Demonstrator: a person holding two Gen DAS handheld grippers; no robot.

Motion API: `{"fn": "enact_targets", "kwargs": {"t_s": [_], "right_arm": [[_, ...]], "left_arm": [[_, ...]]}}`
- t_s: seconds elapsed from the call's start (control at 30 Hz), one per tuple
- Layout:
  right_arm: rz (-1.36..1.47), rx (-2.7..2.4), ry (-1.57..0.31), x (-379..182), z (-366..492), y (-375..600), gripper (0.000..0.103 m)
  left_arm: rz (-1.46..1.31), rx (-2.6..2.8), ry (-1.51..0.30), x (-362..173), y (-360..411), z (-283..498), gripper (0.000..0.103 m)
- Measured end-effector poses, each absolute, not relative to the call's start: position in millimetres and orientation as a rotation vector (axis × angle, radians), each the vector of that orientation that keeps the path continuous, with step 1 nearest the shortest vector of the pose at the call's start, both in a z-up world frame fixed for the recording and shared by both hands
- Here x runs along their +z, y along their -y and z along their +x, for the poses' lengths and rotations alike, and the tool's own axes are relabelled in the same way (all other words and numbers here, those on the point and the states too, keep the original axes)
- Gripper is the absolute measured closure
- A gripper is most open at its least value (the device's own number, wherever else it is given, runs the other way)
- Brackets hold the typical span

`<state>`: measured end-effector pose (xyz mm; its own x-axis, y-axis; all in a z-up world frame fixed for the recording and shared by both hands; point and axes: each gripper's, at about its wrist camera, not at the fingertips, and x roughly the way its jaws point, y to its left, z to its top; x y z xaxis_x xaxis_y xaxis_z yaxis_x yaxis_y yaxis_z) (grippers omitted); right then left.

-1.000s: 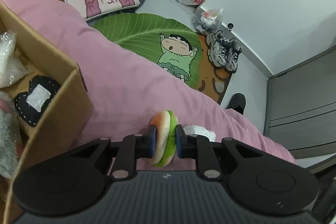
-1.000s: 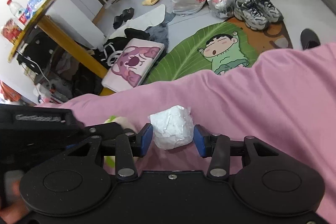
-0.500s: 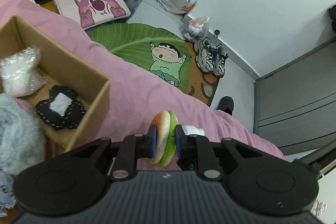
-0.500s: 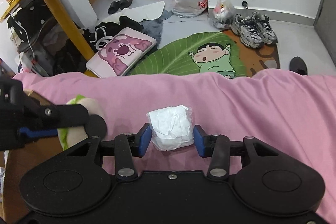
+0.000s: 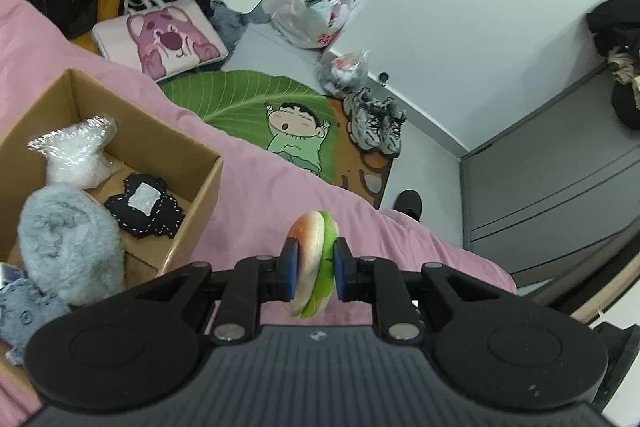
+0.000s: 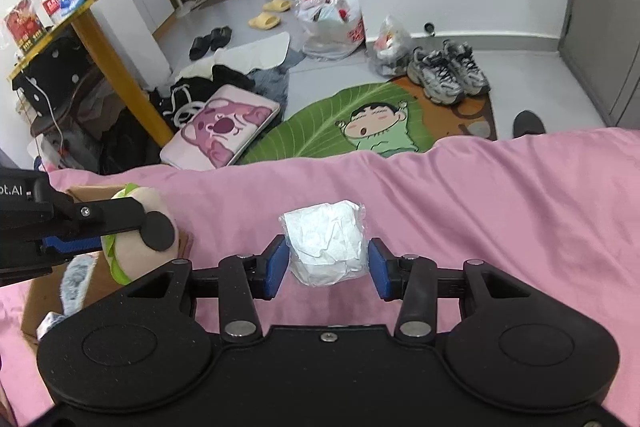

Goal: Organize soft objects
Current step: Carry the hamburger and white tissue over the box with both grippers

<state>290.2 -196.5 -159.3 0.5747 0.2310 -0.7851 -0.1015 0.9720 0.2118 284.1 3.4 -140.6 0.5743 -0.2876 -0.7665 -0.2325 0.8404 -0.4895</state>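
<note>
My left gripper (image 5: 314,261) is shut on a plush burger (image 5: 310,239), tan bun and green layer, held on edge above the pink bedcover (image 5: 260,187). To its left stands an open cardboard box (image 5: 192,155) holding a white bubble-wrap bag (image 5: 76,151), a black stitched pad (image 5: 144,207) and a grey fluffy item (image 5: 68,243). My right gripper (image 6: 326,263) is shut on a crumpled white wrapped packet (image 6: 324,243) over the pink bedcover (image 6: 480,207). In the right wrist view the burger (image 6: 132,203) in the left gripper hangs over the box's near corner (image 6: 40,307).
The bed edge drops to a floor with a green leaf rug (image 6: 320,123), a pink bear cushion (image 6: 224,127), grey sneakers (image 6: 448,71), plastic bags (image 6: 332,19) and slippers. A yellow-legged table (image 6: 116,67) stands at the left. A grey cabinet (image 5: 560,187) is to the right.
Both grippers have risen. The left one has moved leftward toward the box, so more of the box's inside shows. The burger and the white packet stay gripped.
</note>
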Motion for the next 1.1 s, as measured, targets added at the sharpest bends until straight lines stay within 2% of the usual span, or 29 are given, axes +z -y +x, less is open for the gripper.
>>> {"fn": "enact_targets", "kwargs": {"t_s": [0.67,1.1], "right_arm": [[0.292,0.24,-0.785,-104,219,216,0.06],[0.3,0.294,-0.722,-92,200,207,0.06]], "left_arm": [[-0.435,-0.109,-0.826,-73,-14,208,0.086],[-0.414,-0.068,-0.798,-65,-49,188,0.086]]}}
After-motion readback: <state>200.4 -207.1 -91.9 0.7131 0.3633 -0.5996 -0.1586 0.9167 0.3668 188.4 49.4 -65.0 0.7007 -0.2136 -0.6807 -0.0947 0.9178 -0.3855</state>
